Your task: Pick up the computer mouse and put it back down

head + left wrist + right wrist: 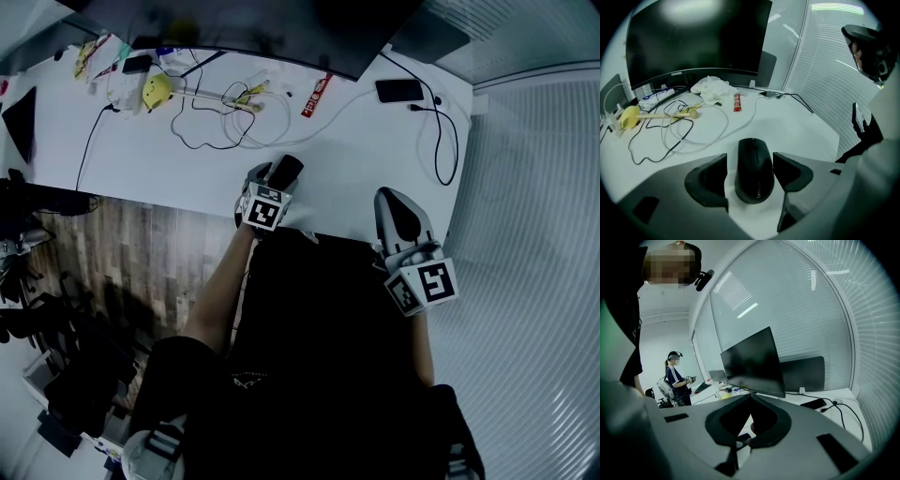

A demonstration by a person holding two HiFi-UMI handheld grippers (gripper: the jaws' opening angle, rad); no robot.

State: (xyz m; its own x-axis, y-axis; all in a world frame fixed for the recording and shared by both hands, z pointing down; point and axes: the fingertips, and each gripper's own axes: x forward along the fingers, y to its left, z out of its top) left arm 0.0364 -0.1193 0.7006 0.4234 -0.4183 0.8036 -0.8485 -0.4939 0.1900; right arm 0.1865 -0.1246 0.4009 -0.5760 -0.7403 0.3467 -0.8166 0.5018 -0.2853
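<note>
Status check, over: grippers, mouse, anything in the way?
Left gripper open, jaws straddling the mouse, not yet closed on it. Right gripper shut, empty. Mouse flat on table. Cables beyond it, clear.

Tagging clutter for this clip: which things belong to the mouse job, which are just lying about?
In the job: black computer mouse; left gripper, jaws open either side of it.
Lying about: smartphone, red packet, tangled cables, yellow object, monitor; right gripper, shut and empty.
</note>
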